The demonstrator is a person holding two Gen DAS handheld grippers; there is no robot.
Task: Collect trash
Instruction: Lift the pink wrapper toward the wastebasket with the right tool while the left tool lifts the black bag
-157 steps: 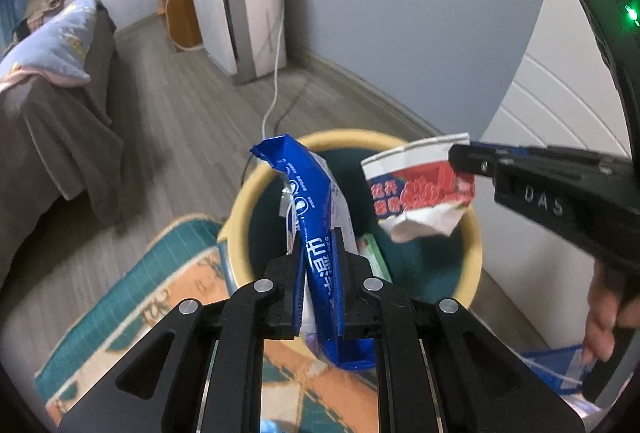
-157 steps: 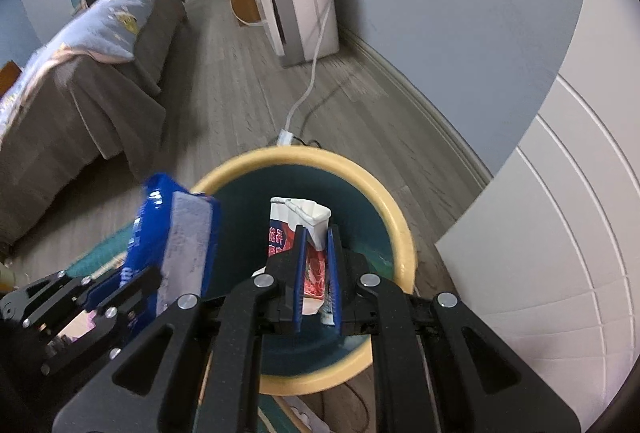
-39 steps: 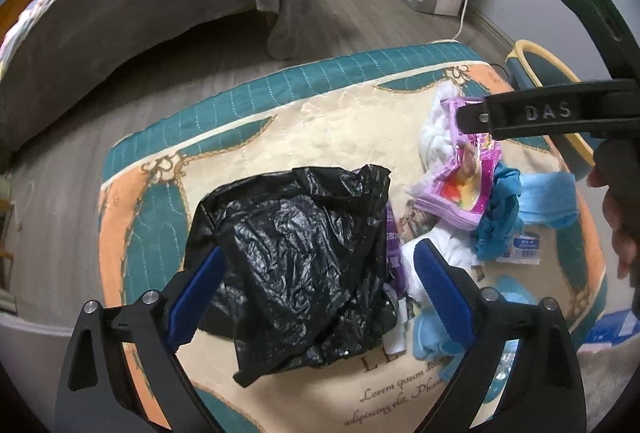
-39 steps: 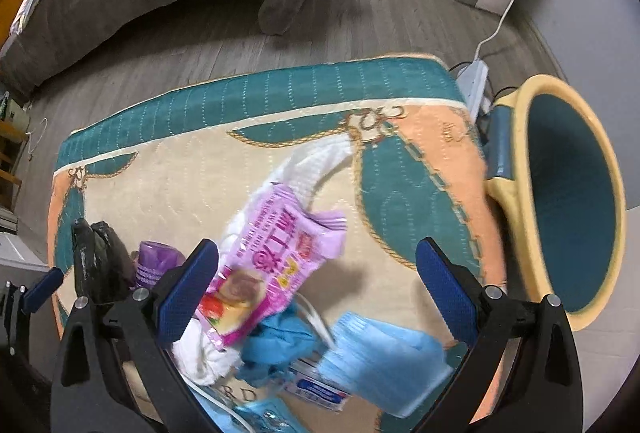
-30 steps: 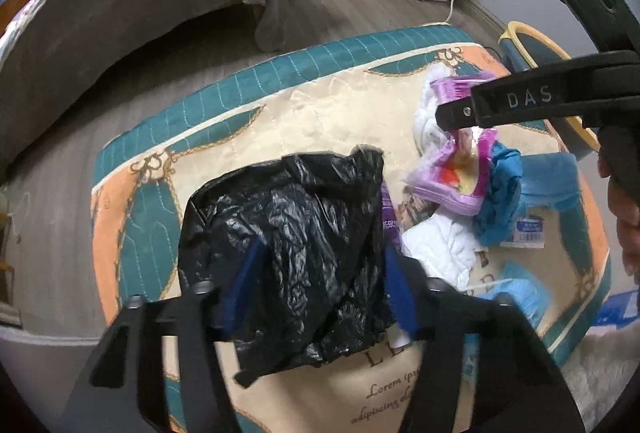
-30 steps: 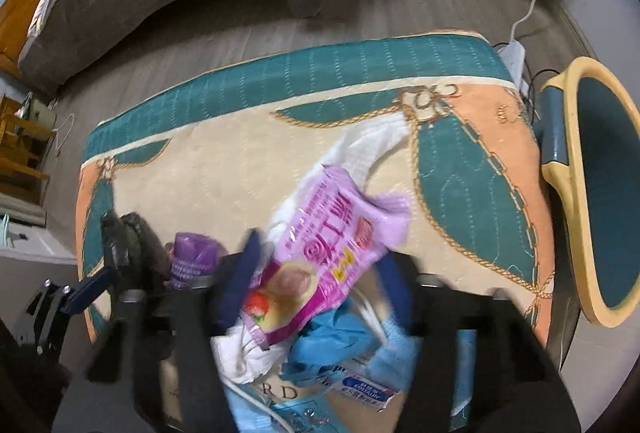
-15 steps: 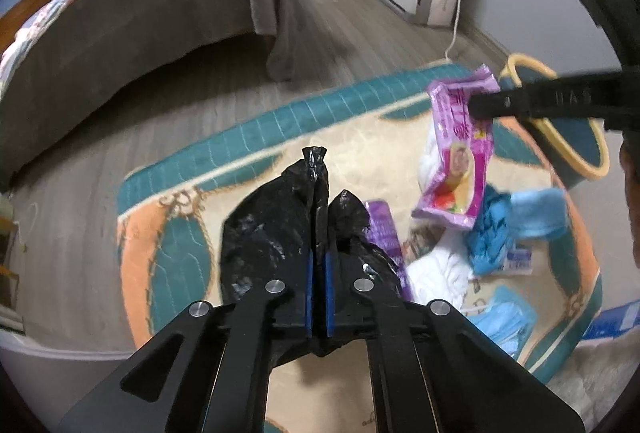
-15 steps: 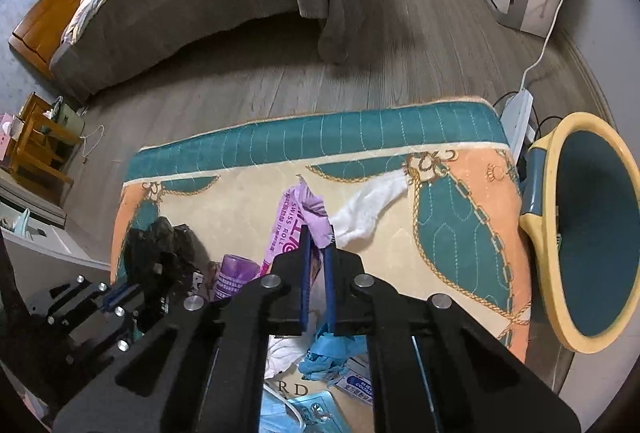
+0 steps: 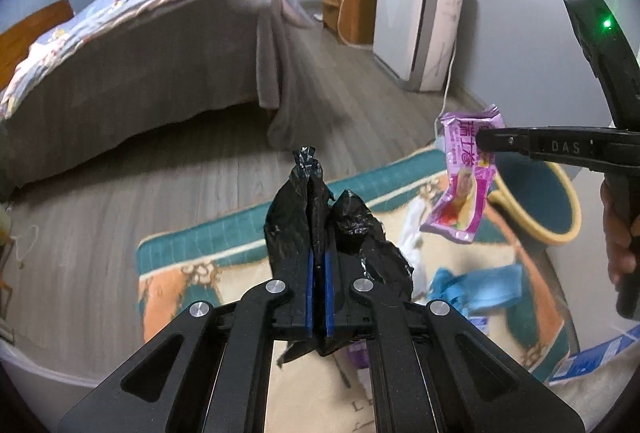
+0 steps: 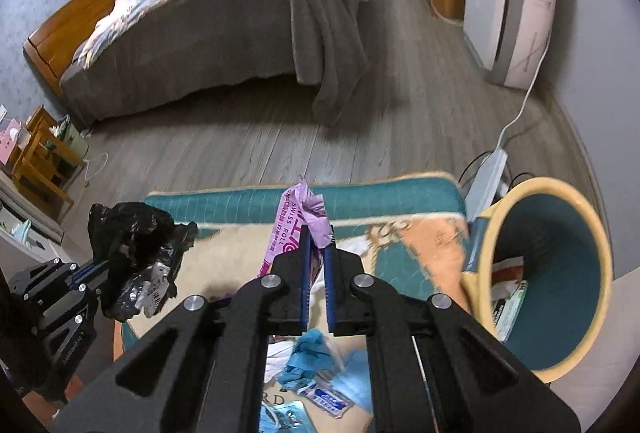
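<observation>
Both grippers, wide open one second ago, now clenched on trash and lifted off rug [image 10: 240, 249].

Left gripper [image 9: 317, 273] pinches black plastic bag [image 9: 340, 233].

Right gripper [image 10: 316, 265] pinches purple snack wrapper [image 10: 296, 221].

Yellow bin [image 10: 560, 273] at 3 o'clock of right view: carry next, probably. More litter remains on rug.

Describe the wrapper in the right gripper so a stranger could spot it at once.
Above the patterned rug, beside the yellow-rimmed bin, the right gripper pinches a purple snack wrapper. It alone is printed "SWISS ROLL"; the left gripper holds a plain black bag.

Ahead of the fingers, bare floor [image 10: 248, 149] lies open; bin [image 10: 560, 273] (rightward) and bed [image 10: 224, 33] beyond obstruct.
</observation>
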